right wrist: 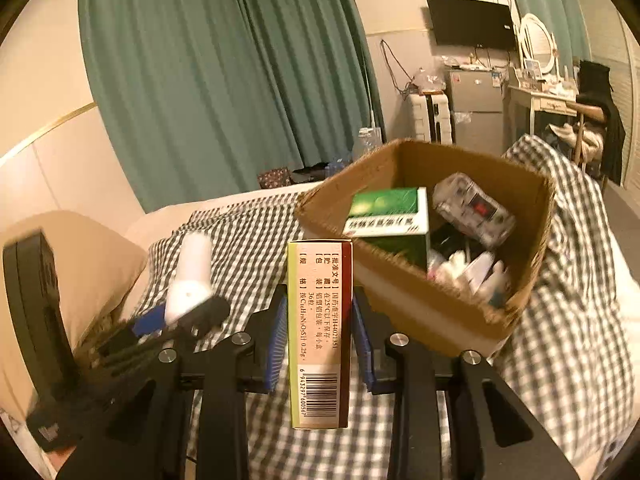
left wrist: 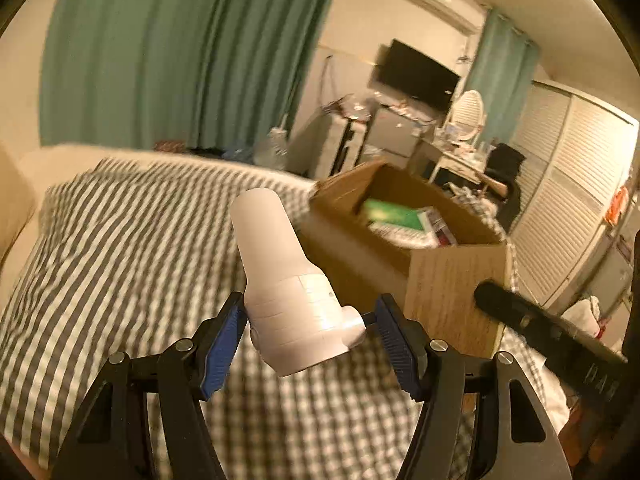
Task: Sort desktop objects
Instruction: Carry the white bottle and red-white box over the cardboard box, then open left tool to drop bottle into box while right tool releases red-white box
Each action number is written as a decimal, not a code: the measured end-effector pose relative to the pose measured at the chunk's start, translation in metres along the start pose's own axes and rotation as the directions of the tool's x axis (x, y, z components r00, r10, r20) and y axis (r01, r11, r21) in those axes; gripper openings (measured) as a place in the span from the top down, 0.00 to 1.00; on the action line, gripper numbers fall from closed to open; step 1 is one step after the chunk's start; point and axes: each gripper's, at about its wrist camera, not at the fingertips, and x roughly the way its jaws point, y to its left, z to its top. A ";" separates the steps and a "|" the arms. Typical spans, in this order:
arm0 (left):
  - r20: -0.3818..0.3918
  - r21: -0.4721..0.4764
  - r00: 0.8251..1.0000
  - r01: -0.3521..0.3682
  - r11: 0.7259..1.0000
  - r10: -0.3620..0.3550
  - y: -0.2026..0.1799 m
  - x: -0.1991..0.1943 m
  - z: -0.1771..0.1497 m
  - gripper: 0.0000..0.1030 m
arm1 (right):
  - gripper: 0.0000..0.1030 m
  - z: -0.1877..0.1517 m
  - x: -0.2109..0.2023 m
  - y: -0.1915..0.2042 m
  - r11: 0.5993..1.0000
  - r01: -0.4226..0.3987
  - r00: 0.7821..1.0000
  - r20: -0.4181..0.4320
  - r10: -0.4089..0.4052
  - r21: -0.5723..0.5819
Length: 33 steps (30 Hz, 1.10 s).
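My left gripper is shut on a white plastic bottle-shaped object and holds it tilted above the checked bedspread, left of an open cardboard box. My right gripper is shut on a tall yellow-and-red medicine box with a barcode, held upright just in front of the cardboard box. That box holds a green medicine box, a clear toy car and small white items. The left gripper with the white object shows at the left of the right wrist view.
The checked bedspread covers the bed under both grippers. A beige pillow lies at the left. Green curtains, a fridge, a wall TV and a dressing table stand behind. The right gripper's black body crosses the left view.
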 end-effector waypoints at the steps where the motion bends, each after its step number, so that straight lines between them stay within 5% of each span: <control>1: 0.002 0.005 1.000 0.014 1.000 -0.014 -0.007 0.004 0.008 0.34 | 0.72 0.004 -0.001 -0.004 1.000 -0.009 1.000 0.005 0.009 0.007; 11: 0.045 0.147 0.994 0.091 0.985 -0.098 -0.086 0.039 0.084 0.34 | 0.72 0.075 -0.020 -0.068 0.995 0.029 0.990 0.138 -0.042 0.095; 16: 0.005 0.232 0.993 0.112 0.966 -0.117 -0.125 0.084 0.107 0.34 | 0.71 0.094 0.012 -0.099 0.978 0.139 0.982 0.104 -0.156 0.159; 21: -0.074 0.146 0.989 0.135 0.980 -0.125 -0.122 0.138 0.111 0.34 | 0.71 0.089 0.054 -0.128 0.947 0.216 0.971 0.050 -0.235 0.239; 27: -0.100 0.199 0.992 0.095 0.975 -0.077 -0.130 0.177 0.115 0.33 | 0.70 0.090 0.078 -0.138 0.952 0.224 0.971 0.036 -0.236 0.208; 29: -0.107 0.175 0.992 0.082 0.981 -0.064 -0.132 0.188 0.121 0.24 | 0.59 0.091 0.076 -0.134 0.956 0.224 0.970 0.047 -0.237 0.188; 31: -0.099 0.147 0.995 0.022 0.989 -0.007 -0.128 0.189 0.121 0.08 | 0.22 0.090 0.070 -0.133 0.950 0.243 0.963 0.073 -0.261 0.196; 33: -0.083 0.106 0.996 -0.032 0.994 0.041 -0.123 0.186 0.124 0.06 | 0.21 0.090 0.060 -0.135 0.945 0.232 0.958 0.114 -0.263 0.231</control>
